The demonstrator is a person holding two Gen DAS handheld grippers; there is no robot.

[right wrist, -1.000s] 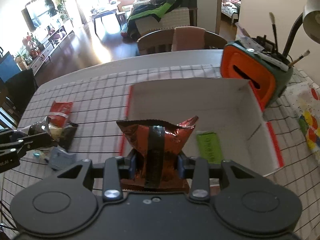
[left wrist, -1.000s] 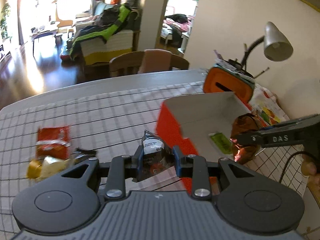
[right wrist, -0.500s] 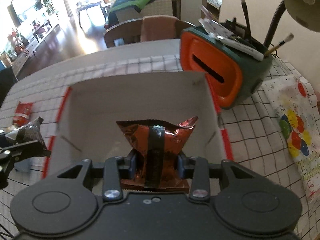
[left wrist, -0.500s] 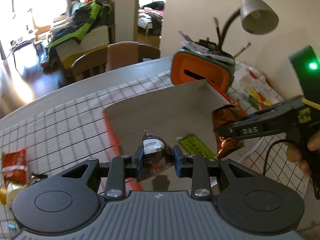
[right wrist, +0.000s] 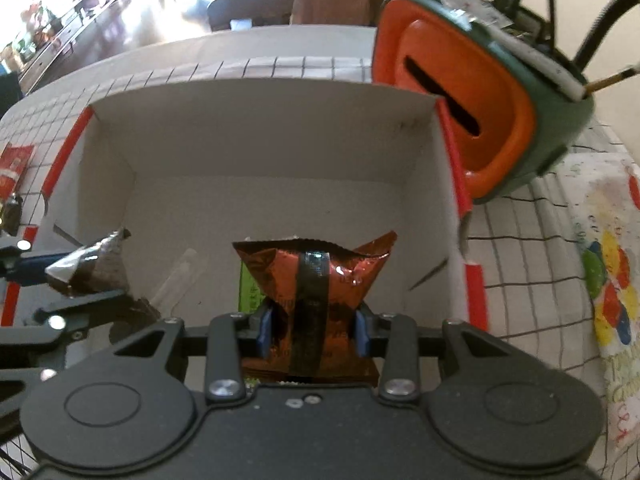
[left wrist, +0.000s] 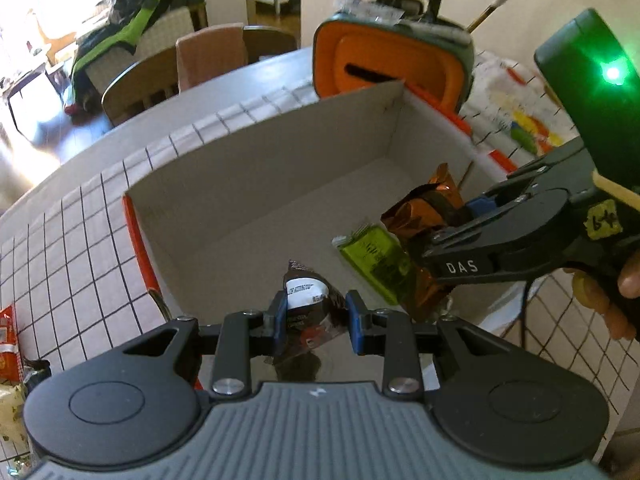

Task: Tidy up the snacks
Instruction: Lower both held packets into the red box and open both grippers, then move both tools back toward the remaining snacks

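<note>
Both grippers hang over the open box (left wrist: 224, 196), each carrying one snack for deposit. The left gripper (left wrist: 314, 318) is clamped on a dark packet (left wrist: 306, 296) across its lower half, so the sealed top stands free above the blue pads; this leaves the packet clear to drop once the jaws part. The right gripper (right wrist: 312, 332) grips a copper bag (right wrist: 316, 268) at its base, the crimped top edge pointing away from the camera. Both tools tilt steeply downward, which aims the snacks at the box floor rather than its walls.

A green bar (left wrist: 374, 258) already lies flat on the floor, beneath the copper bag. The box sits against an orange holder (right wrist: 460, 112) on the checked cloth (left wrist: 80, 216), which leaves its other sides open for approach. More snacks (left wrist: 6, 344) remain on the cloth, left of the box. Judged progress: early; release appears to be the next step.
</note>
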